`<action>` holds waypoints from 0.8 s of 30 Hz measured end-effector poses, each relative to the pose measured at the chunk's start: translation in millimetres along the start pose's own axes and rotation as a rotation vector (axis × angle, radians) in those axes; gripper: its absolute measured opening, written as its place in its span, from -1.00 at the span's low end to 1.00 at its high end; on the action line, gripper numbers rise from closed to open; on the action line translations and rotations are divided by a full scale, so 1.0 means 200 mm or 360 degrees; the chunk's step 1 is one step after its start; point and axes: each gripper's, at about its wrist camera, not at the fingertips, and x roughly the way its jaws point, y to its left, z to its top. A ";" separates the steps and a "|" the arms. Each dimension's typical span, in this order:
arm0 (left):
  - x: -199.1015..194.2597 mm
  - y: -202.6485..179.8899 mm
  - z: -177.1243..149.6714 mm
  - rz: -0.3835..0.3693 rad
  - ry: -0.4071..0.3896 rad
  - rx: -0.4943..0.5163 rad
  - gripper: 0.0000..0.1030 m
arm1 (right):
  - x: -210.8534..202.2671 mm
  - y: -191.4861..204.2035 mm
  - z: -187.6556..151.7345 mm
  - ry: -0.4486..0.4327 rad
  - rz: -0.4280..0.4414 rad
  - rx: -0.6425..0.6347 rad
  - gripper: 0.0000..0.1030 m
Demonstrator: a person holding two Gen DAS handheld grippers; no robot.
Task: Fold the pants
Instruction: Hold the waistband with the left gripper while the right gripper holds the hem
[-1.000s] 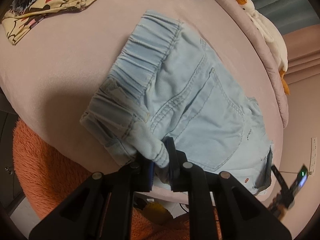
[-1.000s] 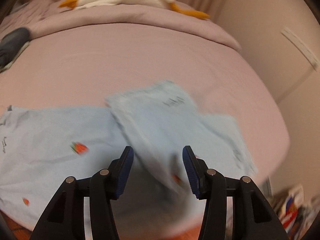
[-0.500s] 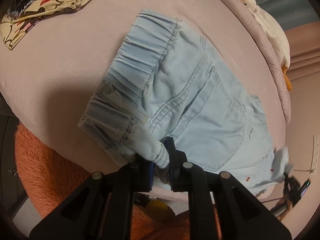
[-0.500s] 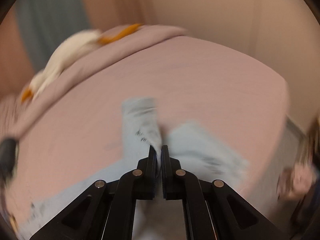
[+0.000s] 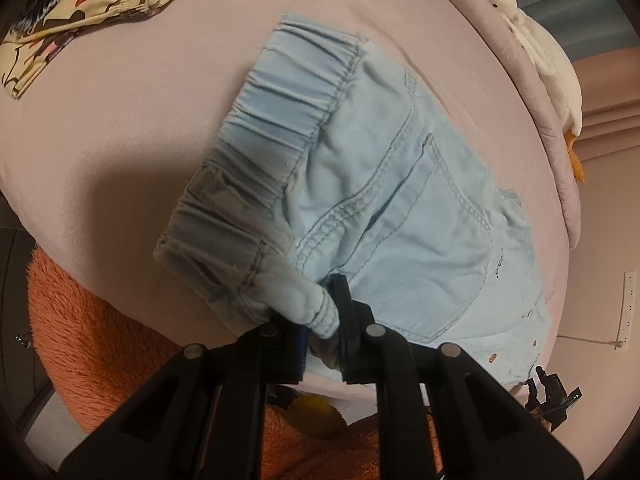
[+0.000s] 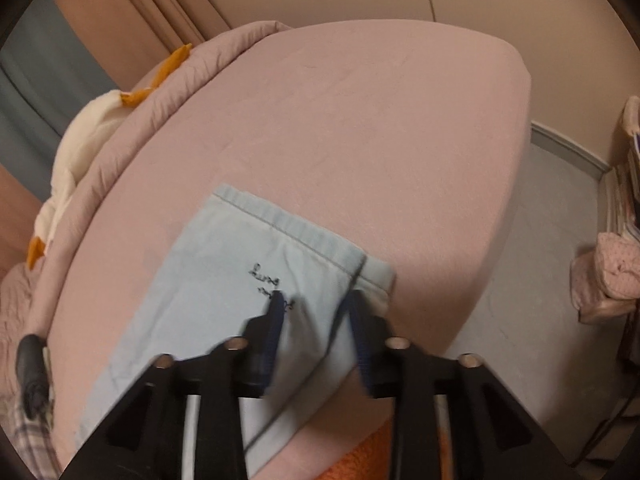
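Left tool: clamped on the waistband corner of the pale denim pants. Right tool: parted over the leg hems, holding nothing. Pants spread ahead of both on the pink bed. Advice: keep the waist pinned, grip both hems squarely. Beyond: goose plush, patterned garment, curtains.

Pants: pale blue denim, soft matt weave, raised double stitching, gathered elastic waistband.
Bed: pink sheet, smooth matt cloth, faint nap.
Rug: orange, shaggy plush pile.
Left gripper: matt black plastic, dull metal pins, blue jaw lining.
Right gripper: same black plastic, blue ribbed lining.
Goose toy: white fuzzy plush.
Patterned garment: cream printed cloth.
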 end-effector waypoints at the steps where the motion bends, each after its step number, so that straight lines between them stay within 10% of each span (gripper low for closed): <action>1: 0.00 0.01 0.00 -0.0007 -0.0006 -0.0007 -0.73 | 0.01 0.00 -0.01 0.0004 0.0012 -0.0006 -0.33; 4: -0.01 0.01 -0.02 -0.0016 -0.0028 -0.0003 -0.78 | 0.05 0.01 -0.02 0.0018 -0.0055 -0.0011 -0.91; 24: 0.02 -0.05 0.00 0.0078 0.0042 0.0064 -0.71 | 0.04 -0.03 -0.07 0.0073 -0.0225 -0.0094 -0.95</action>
